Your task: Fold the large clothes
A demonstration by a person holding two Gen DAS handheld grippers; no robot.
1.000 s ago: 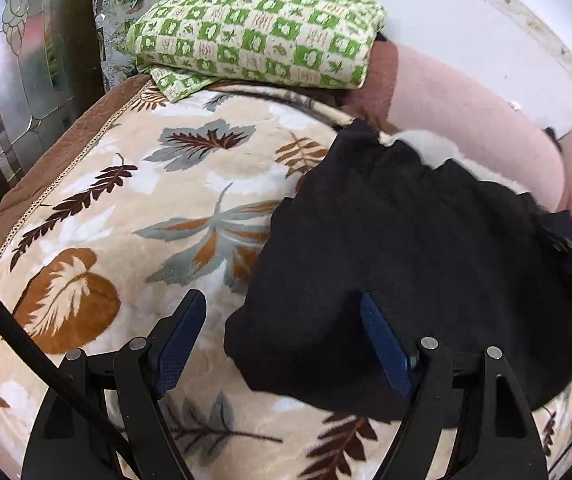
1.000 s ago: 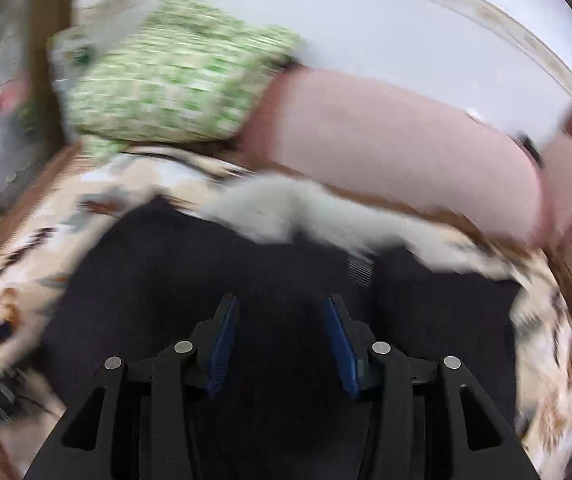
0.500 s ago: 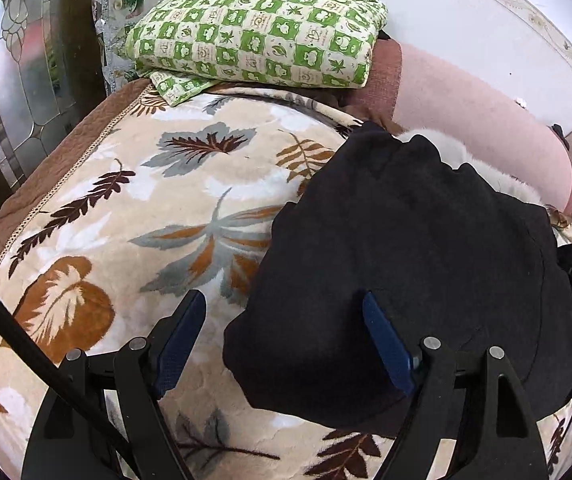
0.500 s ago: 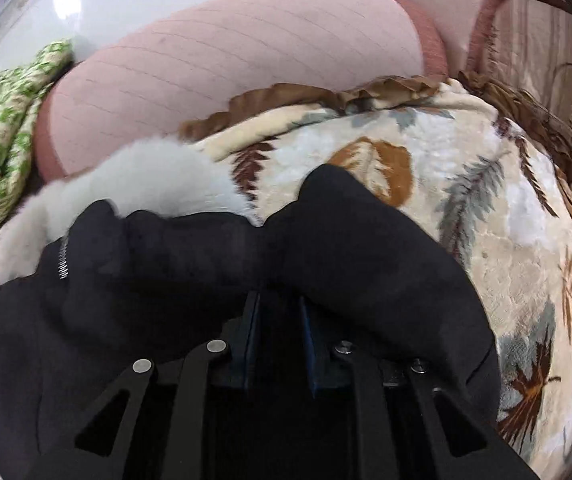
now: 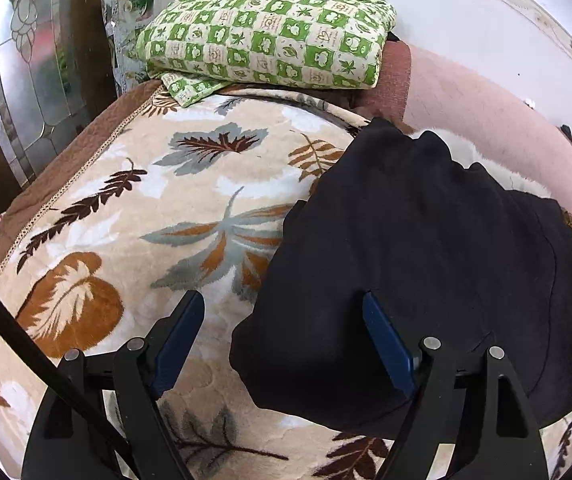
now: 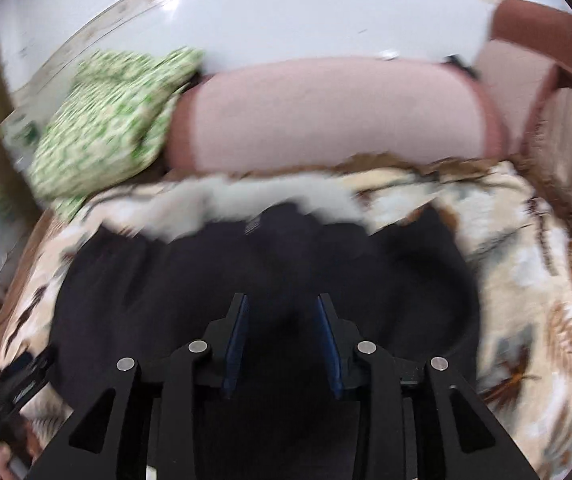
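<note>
garment: black jacket (image 5: 426, 272) with a white fur trim (image 6: 261, 196), lying bunched on the leaf-print blanket (image 5: 133, 208) over the bed, toward the back edge by the pink bolster (image 6: 326, 116)
left tongs (image 5: 281, 344): spread wide, nothing between them, the right pad over the jacket's near left hem, the left pad over bare blanket
right tongs (image 6: 281, 344): blue pads apart with a clear gap, low over the middle of the jacket, not pinching any cloth; this view is pretty blurry
back left corner: folded green checked quilt (image 5: 269, 36) stacked there, well apart from the jacket
</note>
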